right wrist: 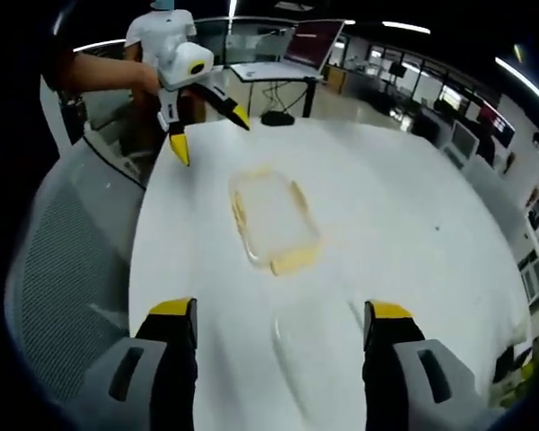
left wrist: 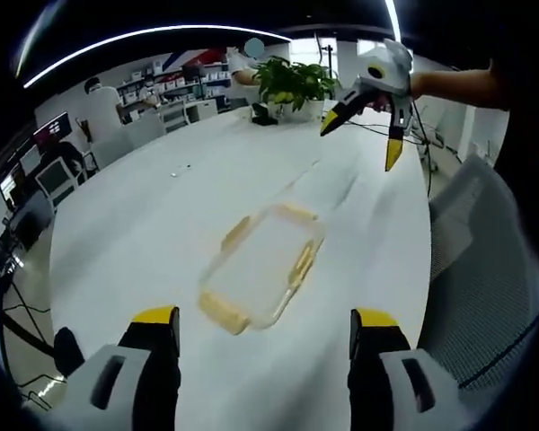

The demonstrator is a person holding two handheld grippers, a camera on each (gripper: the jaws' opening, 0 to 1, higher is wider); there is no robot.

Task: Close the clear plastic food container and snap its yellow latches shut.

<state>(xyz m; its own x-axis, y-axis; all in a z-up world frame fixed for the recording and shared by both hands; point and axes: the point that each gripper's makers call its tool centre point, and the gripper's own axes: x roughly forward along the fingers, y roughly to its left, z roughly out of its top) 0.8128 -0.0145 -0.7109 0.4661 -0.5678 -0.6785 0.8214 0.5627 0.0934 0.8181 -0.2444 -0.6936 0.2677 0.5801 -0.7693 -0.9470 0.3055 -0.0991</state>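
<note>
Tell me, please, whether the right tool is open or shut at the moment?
Open. The right tool hangs above the white table with its yellow-tipped jaws spread apart and nothing between them; its own view shows the same wide gap.

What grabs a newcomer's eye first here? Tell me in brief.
The clear plastic food container with yellow latches lies alone in the middle of the white table. Both yellow-tipped claws are open and hold nothing: the left claw low over the near edge, the right claw raised beyond the container near a potted plant.
</note>
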